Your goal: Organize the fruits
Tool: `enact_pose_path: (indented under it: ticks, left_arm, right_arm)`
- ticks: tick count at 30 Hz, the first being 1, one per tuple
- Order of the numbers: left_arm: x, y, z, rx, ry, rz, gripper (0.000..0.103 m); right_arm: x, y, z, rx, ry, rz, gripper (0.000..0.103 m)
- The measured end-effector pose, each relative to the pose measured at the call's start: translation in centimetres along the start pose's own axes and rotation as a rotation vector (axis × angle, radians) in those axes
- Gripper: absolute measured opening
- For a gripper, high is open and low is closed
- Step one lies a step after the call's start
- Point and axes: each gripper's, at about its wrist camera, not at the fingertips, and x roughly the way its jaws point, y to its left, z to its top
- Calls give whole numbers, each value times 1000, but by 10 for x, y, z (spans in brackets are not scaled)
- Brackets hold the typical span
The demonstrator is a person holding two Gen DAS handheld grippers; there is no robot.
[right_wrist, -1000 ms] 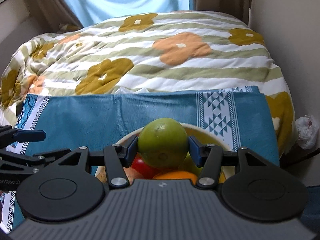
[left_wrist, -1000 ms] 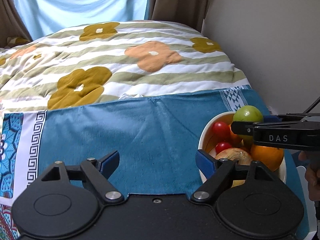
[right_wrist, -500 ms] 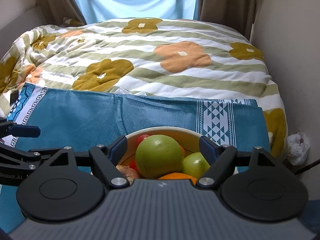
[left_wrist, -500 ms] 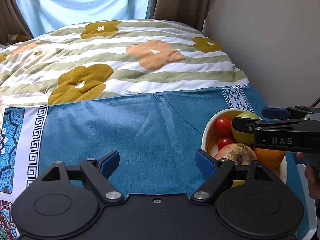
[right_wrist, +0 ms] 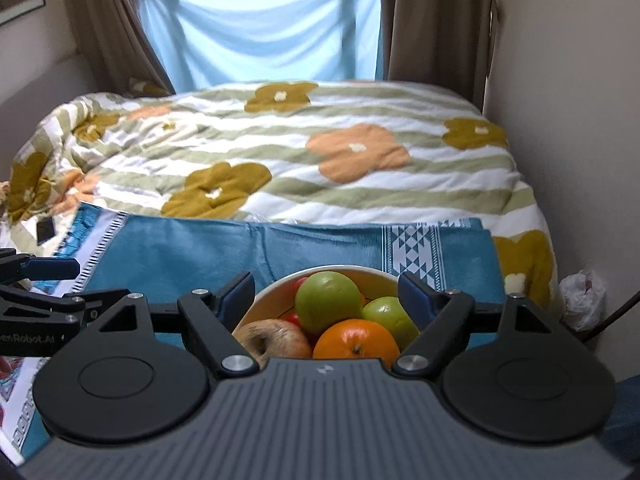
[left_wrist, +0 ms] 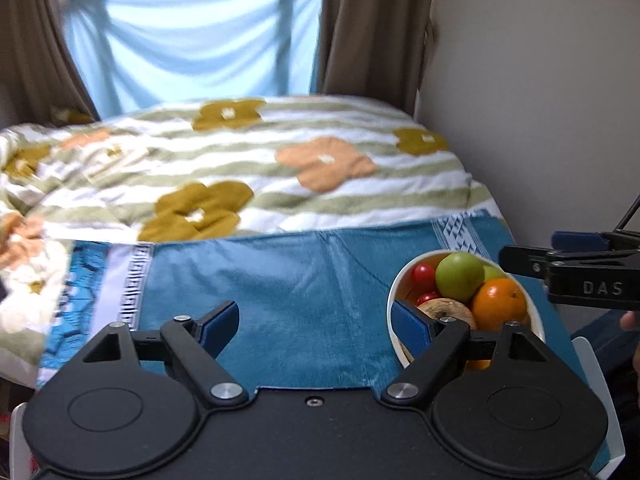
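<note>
On a bed under a white quilt (right_wrist: 320, 168) striped in green and patterned with large mustard and orange flowers lies a teal plush cloth (left_wrist: 304, 296) with white geometric borders, and on its right part stands a round cream bowl (right_wrist: 352, 270) heaped with fruit. The right gripper (right_wrist: 326, 292) is spread wide and holds nothing; the bowl sits directly ahead of it and below, its heap showing between the two blue-padded fingers (right_wrist: 416, 294) without touching either. On top of the heap is a large round green apple (right_wrist: 328, 300), with a smaller green fruit (right_wrist: 386, 316) just to its right, a glossy orange (right_wrist: 356, 340) nearest the camera, a brownish wrinkled apple (right_wrist: 272, 338) at the left, and small red tomatoes (left_wrist: 423, 276) toward the far rim. The left gripper (left_wrist: 316, 320) is likewise wide open and empty over bare cloth; the bowl lies at its right, its rim partly behind the right-hand finger (left_wrist: 410, 326).
</note>
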Motion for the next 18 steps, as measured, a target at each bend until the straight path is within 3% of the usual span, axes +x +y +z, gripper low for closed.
enact_pose_path:
  ticks: [11,15,18]
  left_arm:
    - [-119,-17,-52,-59,-142,67,86]
    - [-145,-19,-68,-53,-160,95,87]
    - [-163,-16,-82,-56,-171,119,93]
  right_arm:
    - [-117,11,-41,5,-73,7,94]
    - [-147,19,-60,8,-79,1,102]
    - [-164,27,-75,16,-71,0,103]
